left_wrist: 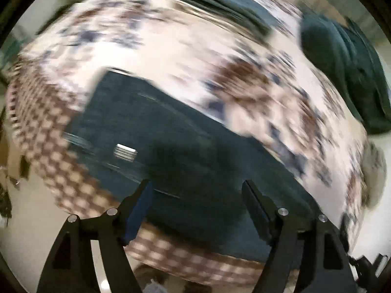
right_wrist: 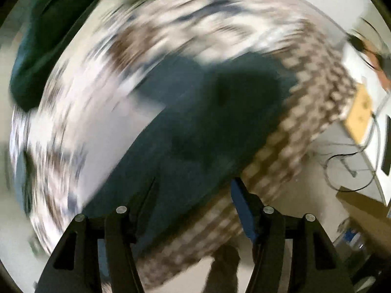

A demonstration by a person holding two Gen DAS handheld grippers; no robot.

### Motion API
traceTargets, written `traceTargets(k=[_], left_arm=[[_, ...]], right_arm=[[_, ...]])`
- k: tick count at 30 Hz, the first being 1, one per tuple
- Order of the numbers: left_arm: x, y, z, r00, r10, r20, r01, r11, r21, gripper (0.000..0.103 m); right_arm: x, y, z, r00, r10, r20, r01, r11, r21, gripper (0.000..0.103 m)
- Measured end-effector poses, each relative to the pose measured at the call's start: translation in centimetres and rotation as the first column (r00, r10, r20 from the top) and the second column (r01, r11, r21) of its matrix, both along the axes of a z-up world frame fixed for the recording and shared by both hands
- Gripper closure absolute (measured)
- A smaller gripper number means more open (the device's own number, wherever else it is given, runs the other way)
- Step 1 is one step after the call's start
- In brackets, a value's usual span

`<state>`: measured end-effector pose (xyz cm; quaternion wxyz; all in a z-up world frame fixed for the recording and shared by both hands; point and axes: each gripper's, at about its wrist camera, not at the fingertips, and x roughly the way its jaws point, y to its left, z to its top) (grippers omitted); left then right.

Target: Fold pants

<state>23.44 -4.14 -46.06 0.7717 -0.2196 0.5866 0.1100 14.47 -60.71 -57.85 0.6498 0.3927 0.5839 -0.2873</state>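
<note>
Both views are strongly blurred, so fine details such as seams, pockets or the waistband cannot be made out. The pants (left_wrist: 176, 141) lie flat on a patterned cloth (left_wrist: 171, 56) that covers a table or bed; which one, I cannot tell. They look like a dark teal rectangle, and a small white label (left_wrist: 125, 151) shows on them in the left wrist view. From the right wrist view the same pants (right_wrist: 200, 127) stretch diagonally, with a dark shadow over their middle, and their near end is hidden behind the gripper.

The left gripper (left_wrist: 196, 190) has its two fingers spread wide apart, nothing between them, above the near edge of the pants. The right gripper (right_wrist: 194, 186) is also spread wide, and holds nothing; whether the tips touch the fabric, I cannot tell.

Farther away on the cloth there is a folded dark green piece (left_wrist: 227, 5), and a heap of dark green clothes (left_wrist: 342, 73) at the right edge, partly cut off by the lens border. In the right wrist view this heap (right_wrist: 41, 48) appears at the upper left. On the right side there are cables (right_wrist: 352, 161) on the floor and a yellow box (right_wrist: 359, 114), both unclear.
</note>
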Motion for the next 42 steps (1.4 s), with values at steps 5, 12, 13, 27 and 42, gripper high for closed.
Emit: traceTargets(k=[5,12,13,27,42], left_arm=[[1.1,-11.8,-1.7,0.991,-0.133,-0.027,0.133,0.991,0.007,0.03],[2.0,-24.6,-4.2,0.95,-0.293,-0.105,0.299,0.953,0.046,0.03],[2.0,-25.7,-4.5,0.945,-0.307,-0.115,0.315,0.948,0.054,0.03],[1.2,-29.0,-7.0,0.915,-0.331,-0.232,0.373,0.912,0.171,0.03],[-0.7,-30.7,-6.8,0.894,-0.376,-0.244,0.417,0.898,0.143,0.03]], right_arm=[[-1.7,-13.2,-3.8,0.994,-0.104,-0.016,0.103,0.995,-0.004,0.039],[1.9,-16.5,-9.7,0.997,0.081,-0.012,-0.08,0.993,0.087,0.095],[2.5,-16.0,-9.4,0.99,0.138,-0.011,-0.138,0.989,0.049,0.095],[6.4,-18.0,-4.1,0.964,0.264,0.044,-0.264,0.964,0.004,0.037],[2.2,-18.3,-7.7,0.991,0.124,-0.049,-0.126,0.992,-0.03,0.032]])
